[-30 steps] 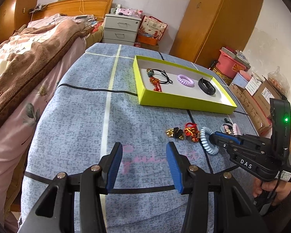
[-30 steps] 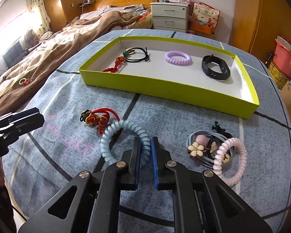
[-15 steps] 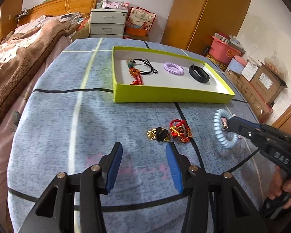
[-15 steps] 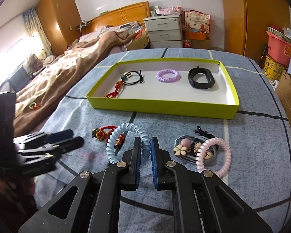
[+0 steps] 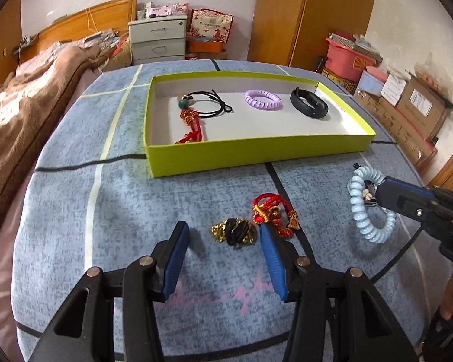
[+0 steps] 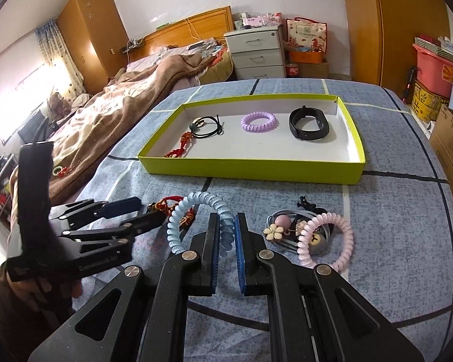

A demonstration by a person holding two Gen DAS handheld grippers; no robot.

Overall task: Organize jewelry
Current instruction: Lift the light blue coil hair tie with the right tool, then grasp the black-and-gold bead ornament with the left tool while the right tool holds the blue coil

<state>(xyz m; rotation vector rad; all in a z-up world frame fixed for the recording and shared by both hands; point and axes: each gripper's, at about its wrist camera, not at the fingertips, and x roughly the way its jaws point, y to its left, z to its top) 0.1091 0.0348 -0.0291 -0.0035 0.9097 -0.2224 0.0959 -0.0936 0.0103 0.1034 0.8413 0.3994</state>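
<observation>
Lifting the blue coil band [image 6: 196,211], clamped in the right gripper [image 6: 227,253], toward the tray [image 6: 250,175].
Left gripper [image 5: 223,259], jaws just widened and empty, should straddle the black-gold piece [image 5: 235,231] ahead squarely.

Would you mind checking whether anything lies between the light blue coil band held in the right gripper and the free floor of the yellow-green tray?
Nothing visible does. The right gripper is shut on the light blue coil band, lifted over bare tablecloth. Only the tray's near wall must be cleared; white floor behind it, in front of the purple coil band, is free.
</observation>
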